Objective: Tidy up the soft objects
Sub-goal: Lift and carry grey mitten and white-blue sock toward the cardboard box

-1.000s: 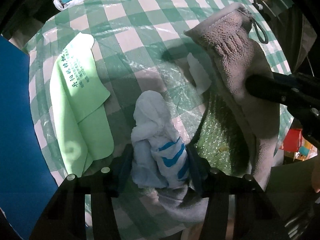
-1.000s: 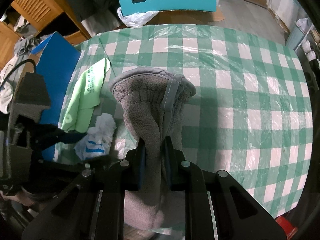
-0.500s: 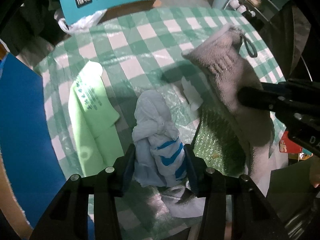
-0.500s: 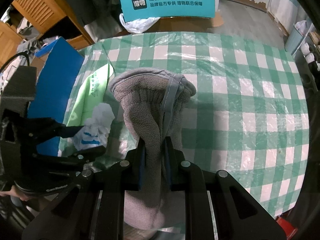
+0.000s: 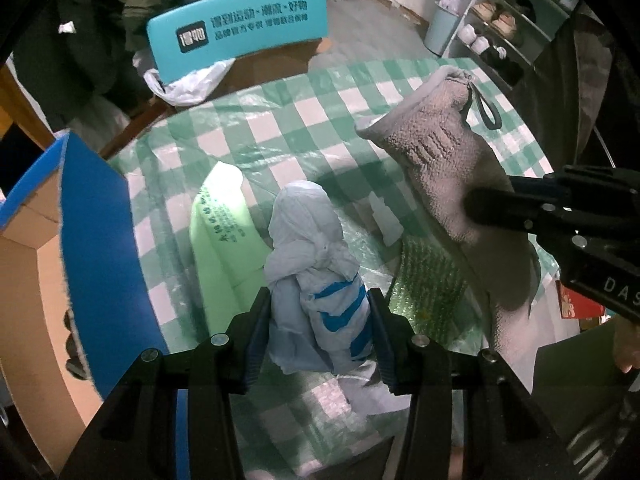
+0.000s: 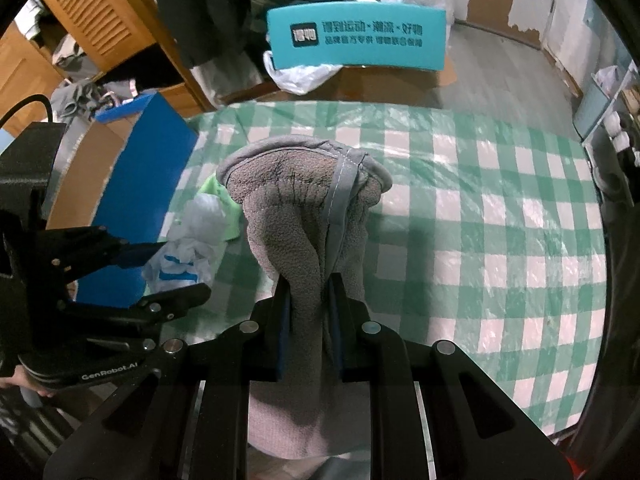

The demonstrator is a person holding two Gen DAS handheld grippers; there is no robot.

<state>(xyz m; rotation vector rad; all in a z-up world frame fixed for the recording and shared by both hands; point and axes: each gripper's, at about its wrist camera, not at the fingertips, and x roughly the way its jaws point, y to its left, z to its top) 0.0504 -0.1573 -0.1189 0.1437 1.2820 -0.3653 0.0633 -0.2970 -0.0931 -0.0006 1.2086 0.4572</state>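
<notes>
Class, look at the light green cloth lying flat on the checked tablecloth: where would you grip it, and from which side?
Grip the light green cloth at its far rounded end, coming from above. It lies flat on the tablecloth, so only an edge pinch would work; that end is bare, while the white and blue bundle in the left gripper hides its near side.

Green-checked tablecloth [image 6: 500, 216], teal chair back [image 6: 356, 38] — wooden cabinet [image 6: 92, 12], shoe shelf [image 5: 504, 20]
</notes>
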